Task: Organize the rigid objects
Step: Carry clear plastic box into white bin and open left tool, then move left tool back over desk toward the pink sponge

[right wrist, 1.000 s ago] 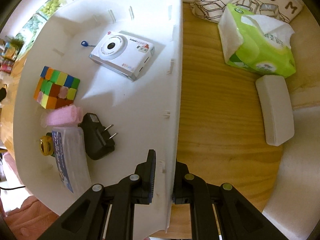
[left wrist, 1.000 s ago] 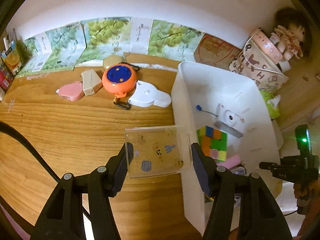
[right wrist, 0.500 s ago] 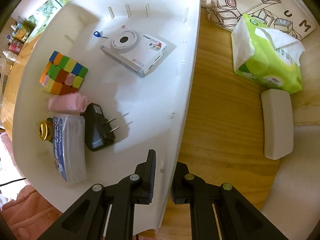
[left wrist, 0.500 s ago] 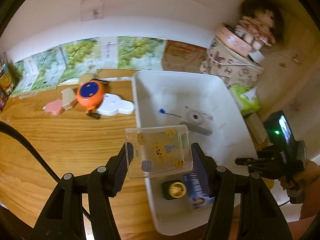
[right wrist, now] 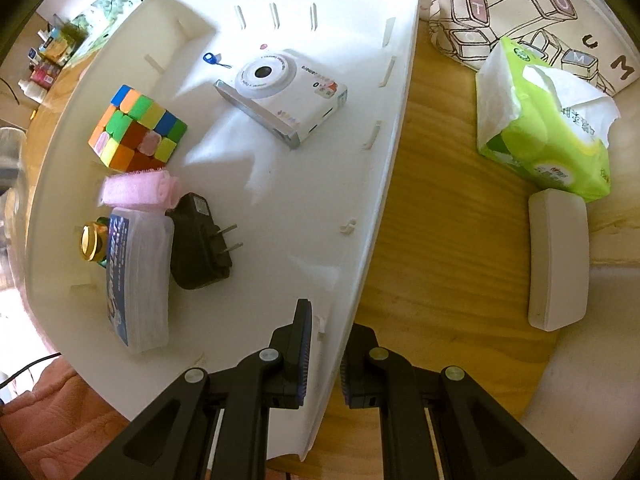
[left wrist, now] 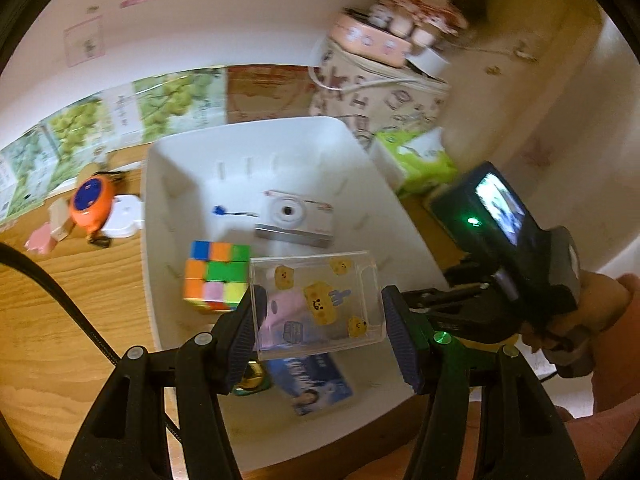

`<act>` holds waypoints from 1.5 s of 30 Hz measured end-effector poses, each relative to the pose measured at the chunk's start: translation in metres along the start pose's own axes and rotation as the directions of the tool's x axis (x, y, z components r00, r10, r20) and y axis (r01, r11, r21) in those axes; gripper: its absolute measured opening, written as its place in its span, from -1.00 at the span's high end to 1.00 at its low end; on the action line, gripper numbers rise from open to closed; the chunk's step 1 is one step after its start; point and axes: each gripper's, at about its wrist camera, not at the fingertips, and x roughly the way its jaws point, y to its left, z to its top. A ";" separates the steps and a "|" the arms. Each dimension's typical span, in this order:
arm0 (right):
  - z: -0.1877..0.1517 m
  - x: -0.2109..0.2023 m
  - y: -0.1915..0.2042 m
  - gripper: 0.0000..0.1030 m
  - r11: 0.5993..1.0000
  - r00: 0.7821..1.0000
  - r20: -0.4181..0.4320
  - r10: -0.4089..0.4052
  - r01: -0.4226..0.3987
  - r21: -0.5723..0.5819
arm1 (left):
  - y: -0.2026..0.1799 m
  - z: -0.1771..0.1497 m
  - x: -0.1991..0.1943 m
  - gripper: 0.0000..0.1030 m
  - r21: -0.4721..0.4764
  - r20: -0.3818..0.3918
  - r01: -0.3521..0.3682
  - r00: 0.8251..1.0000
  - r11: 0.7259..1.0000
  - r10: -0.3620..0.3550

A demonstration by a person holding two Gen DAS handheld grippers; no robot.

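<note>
My left gripper (left wrist: 320,322) is shut on a clear plastic case with yellow stickers (left wrist: 318,304) and holds it above the white bin (left wrist: 280,140). In the bin lie a colour cube (left wrist: 214,274), a white camera (left wrist: 296,220), a pink roll (right wrist: 138,188), a black plug adapter (right wrist: 200,240), a blue-labelled box (right wrist: 134,276) and a gold-capped item (right wrist: 92,240). My right gripper (right wrist: 322,356) is shut on the right wall of the white bin (right wrist: 376,216); it also shows in the left wrist view (left wrist: 500,256).
On the wooden table left of the bin lie an orange round reel (left wrist: 90,204), a white flat piece (left wrist: 122,218) and pink and beige items (left wrist: 44,236). Right of the bin are a green tissue pack (right wrist: 548,136), a white case (right wrist: 558,258) and a printed bag (right wrist: 532,12).
My left gripper has carried the clear case rightward from over the table to above the bin's inside. The right gripper stays clamped on the bin wall, and the view has shifted slightly.
</note>
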 end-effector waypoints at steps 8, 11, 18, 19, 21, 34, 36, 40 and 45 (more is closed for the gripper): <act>0.001 0.005 0.003 0.76 1.000 1.000 -0.001 -0.008 0.008 -0.003 | -0.020 -0.001 0.005 -0.23 0.044 0.003 0.058 0.998 0.997 -0.059; 0.002 0.004 0.004 0.76 1.000 1.000 -0.003 -0.012 0.012 -0.001 | -0.022 0.000 0.004 -0.23 0.062 0.010 0.075 0.997 0.995 -0.076; 0.006 0.000 0.006 0.80 1.000 1.000 -0.004 -0.027 0.027 0.014 | -0.019 0.000 0.004 -0.33 0.063 -0.003 0.083 0.997 0.995 -0.083; 0.006 0.000 0.006 0.80 0.999 1.000 -0.005 -0.027 0.028 0.016 | -0.016 0.000 0.004 -0.36 0.054 -0.006 0.081 0.997 0.995 -0.081; 0.007 -0.001 0.007 0.80 0.999 1.000 -0.007 -0.029 0.029 0.023 | -0.010 -0.001 0.002 -0.39 0.036 -0.003 0.076 0.997 0.996 -0.076; 0.015 0.003 0.000 0.87 0.990 0.998 -0.027 -0.059 0.062 0.127 | 0.064 -0.006 -0.022 -0.46 -0.057 0.004 -0.008 1.000 0.998 0.008; 0.017 0.003 -0.001 0.87 0.986 0.997 -0.032 -0.066 0.070 0.154 | 0.076 -0.008 -0.025 -0.46 -0.064 -0.002 -0.029 1.000 0.998 0.029; 0.019 0.003 -0.002 0.87 0.976 0.996 -0.043 -0.084 0.091 0.198 | 0.110 -0.011 -0.031 -0.46 -0.094 -0.024 -0.062 0.998 0.994 0.060; 0.024 0.004 -0.006 0.86 0.959 0.994 -0.053 -0.095 0.106 0.263 | 0.148 -0.012 -0.038 -0.46 -0.102 -0.051 -0.107 0.994 0.989 0.102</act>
